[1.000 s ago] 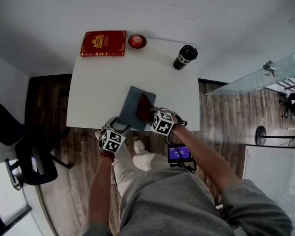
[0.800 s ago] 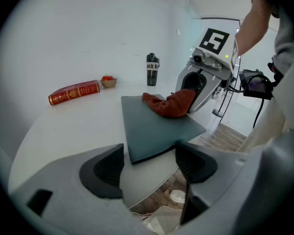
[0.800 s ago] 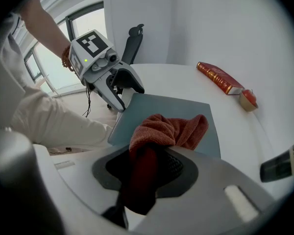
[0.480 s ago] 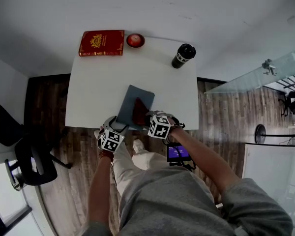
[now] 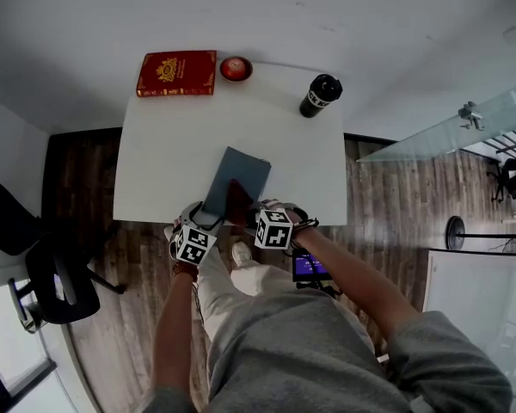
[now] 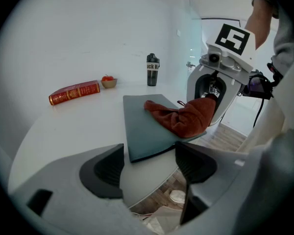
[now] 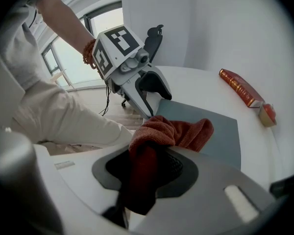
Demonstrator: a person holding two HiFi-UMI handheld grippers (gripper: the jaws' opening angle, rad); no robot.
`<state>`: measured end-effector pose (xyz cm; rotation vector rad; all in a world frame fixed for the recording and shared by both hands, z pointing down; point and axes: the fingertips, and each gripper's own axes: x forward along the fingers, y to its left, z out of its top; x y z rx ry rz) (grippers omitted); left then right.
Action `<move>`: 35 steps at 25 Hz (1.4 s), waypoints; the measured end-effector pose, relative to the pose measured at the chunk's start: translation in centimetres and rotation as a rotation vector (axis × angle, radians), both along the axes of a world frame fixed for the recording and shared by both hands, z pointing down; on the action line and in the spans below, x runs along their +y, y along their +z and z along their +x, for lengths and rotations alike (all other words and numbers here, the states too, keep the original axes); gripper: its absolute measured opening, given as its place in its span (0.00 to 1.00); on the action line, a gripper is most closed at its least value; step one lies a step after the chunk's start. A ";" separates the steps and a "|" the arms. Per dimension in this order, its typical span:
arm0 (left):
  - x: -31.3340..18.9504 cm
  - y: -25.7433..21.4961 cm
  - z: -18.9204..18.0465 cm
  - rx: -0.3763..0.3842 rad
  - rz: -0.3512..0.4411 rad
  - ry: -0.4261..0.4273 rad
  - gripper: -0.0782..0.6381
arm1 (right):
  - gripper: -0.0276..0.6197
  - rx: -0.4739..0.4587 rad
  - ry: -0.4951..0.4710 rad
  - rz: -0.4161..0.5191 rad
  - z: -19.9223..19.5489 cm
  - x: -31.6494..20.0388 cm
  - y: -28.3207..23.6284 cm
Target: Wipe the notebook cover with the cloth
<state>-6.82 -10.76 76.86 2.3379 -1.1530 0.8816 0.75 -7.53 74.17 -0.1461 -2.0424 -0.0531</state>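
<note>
A black office chair [image 5: 36,261] stands on the dark wooden floor [image 5: 86,175] at the far left, off the edge of the square white table [image 5: 168,157]. On the table's far left corner lies a red hardcover book with a gold emblem [image 5: 177,73]. Just to its right sits a small bowl holding something red [image 5: 236,68].

At the table's near edge, the left gripper [image 6: 149,163] has its jaws spread wide. The near end of the flat grey-blue notebook [image 5: 236,177] lies in the gap between them, hanging slightly over the table edge. Whether either pad touches the cover cannot be told. The notebook lies closed and flat at the near middle of the table, turned at an angle so that its far end points to the right.

On the near right part of the cover rests the dark red terry cloth [image 5: 238,201], bunched into folds. The right gripper [image 7: 144,168] has its jaws pressed together on one end of this cloth. The pinched end hangs down between the pads, while the rest spreads forward onto the notebook. The two grippers sit close side by side at the near edge, each carrying its marker cube.

Further right, near the far right corner, stands a black cylindrical bottle with a white label [image 5: 321,96], well apart from the notebook. Below the right gripper, at the person's waist, a small device with a lit purple screen [image 5: 311,268] shows.
</note>
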 end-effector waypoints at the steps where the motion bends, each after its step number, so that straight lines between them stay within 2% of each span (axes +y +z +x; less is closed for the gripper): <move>1: 0.0 0.0 0.0 0.000 0.000 0.000 0.56 | 0.24 -0.002 -0.006 -0.004 -0.1 0.2 0.0; 7: 0.0 0.0 0.0 0.000 -0.004 -0.003 0.56 | 0.24 -0.011 -0.045 -0.020 -0.4 1.4 -0.1; 15: 0.0 0.1 0.0 0.003 -0.003 -0.003 0.55 | 0.25 -0.009 -0.130 0.006 -0.6 2.1 -0.1; 21: 0.1 0.2 0.0 -0.001 -0.007 -0.001 0.55 | 0.26 -0.080 -0.239 -0.109 -1.7 4.9 -1.0; 25: 0.4 -0.4 -0.2 0.036 -0.023 0.004 0.55 | 0.27 -0.213 -0.225 -0.176 -3.3 4.9 -4.4; 27: 0.2 -2.7 -0.6 0.080 0.013 -0.023 0.55 | 0.28 -0.299 -0.179 -0.178 -3.8 3.4 -7.3; 31: -0.7 -9.2 -1.0 0.121 0.173 -0.049 0.55 | 0.28 -0.537 -0.010 -0.169 -3.7 -0.4 -15.2; 35: -2.5 -18.0 0.5 0.149 0.370 -0.047 0.55 | 0.28 -0.796 0.186 -0.065 -1.4 -4.8 -23.8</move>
